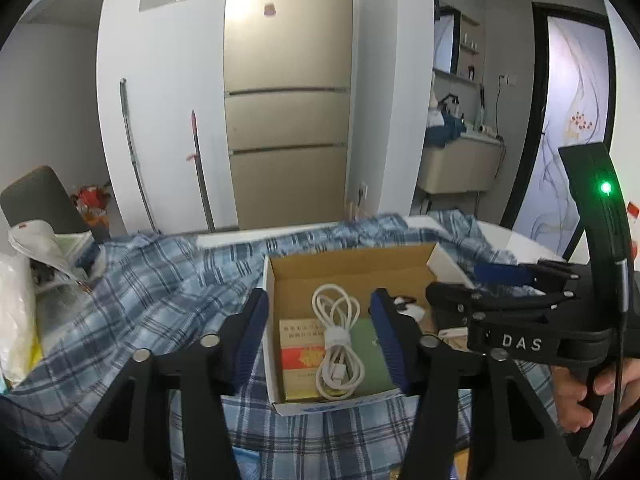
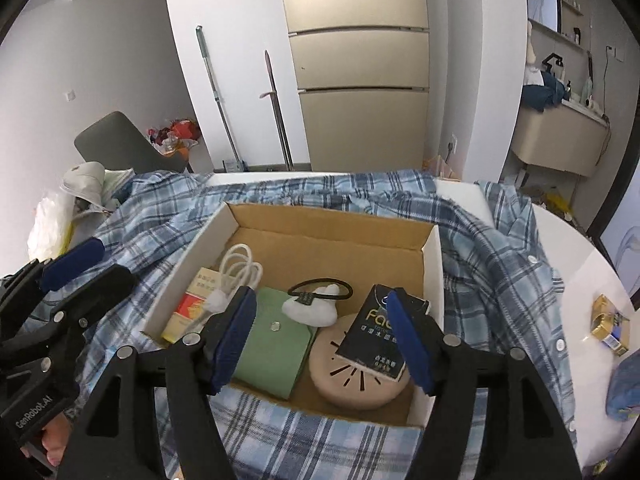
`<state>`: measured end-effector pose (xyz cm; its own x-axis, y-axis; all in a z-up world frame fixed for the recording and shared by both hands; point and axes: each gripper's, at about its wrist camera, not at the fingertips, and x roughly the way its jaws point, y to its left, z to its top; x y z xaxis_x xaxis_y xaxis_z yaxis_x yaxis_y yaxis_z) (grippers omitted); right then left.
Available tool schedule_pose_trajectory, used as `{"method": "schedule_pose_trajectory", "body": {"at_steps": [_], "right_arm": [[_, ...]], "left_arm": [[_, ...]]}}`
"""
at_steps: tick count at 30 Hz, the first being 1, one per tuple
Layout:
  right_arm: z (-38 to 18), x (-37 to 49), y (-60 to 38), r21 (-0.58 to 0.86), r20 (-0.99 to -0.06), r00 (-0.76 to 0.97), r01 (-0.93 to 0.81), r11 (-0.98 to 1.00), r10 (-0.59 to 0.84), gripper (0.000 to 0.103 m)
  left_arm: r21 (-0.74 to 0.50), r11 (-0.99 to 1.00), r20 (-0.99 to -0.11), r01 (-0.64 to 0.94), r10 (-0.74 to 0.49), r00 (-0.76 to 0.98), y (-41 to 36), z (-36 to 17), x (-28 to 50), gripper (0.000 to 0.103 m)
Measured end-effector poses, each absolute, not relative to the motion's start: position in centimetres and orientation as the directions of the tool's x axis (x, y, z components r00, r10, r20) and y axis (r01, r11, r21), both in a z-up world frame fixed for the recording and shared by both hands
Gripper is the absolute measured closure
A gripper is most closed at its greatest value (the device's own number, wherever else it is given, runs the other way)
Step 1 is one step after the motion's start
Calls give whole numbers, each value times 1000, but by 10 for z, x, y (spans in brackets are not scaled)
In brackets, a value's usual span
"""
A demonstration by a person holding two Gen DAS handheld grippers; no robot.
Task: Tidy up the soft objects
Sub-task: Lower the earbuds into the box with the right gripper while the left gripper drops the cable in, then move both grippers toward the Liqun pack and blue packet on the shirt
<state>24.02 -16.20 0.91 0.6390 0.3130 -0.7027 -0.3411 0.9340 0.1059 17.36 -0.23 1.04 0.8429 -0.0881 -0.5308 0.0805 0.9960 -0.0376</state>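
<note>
From the left gripper's camera, the left gripper hangs over a cardboard box. Its two blue pads are wide apart and hold nothing. The box sits on a blue checked shirt spread over a white table. Inside the box, a white cable lies coiled on a yellow and red packet and a green pouch. The right gripper is over the box's right side, and I cannot tell how far it is open.

From the right gripper's camera, the right gripper is wide open with nothing in it, low over the box. Between its pads are the green pouch, a white fluffy thing with a black hair tie, and a black tissue pack leaning on a round beige thing. A small gold box sits on the table, well apart.
</note>
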Motion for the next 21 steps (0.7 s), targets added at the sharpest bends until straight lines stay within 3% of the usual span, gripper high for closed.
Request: {"method": "schedule_pose_trajectory", "body": {"at_steps": [2, 7, 15, 21], "right_arm": [[22, 228, -164, 123, -684, 648, -351, 928, 335, 36], [56, 194, -165, 119, -614, 704, -365, 923, 357, 36], [83, 146, -172, 120, -543, 749, -379, 917, 380, 21], [80, 121, -180, 130, -520, 765, -369, 920, 380, 10]], "left_arm": [[-30, 997, -496, 74, -80, 865, -2, 21, 163, 32], [-26, 997, -417, 68, -73, 906, 0, 46, 131, 16], [-5, 997, -325, 82, -79, 942, 4, 73, 73, 15], [-19, 995, -301, 99, -100, 949, 10, 75, 43, 5]]}}
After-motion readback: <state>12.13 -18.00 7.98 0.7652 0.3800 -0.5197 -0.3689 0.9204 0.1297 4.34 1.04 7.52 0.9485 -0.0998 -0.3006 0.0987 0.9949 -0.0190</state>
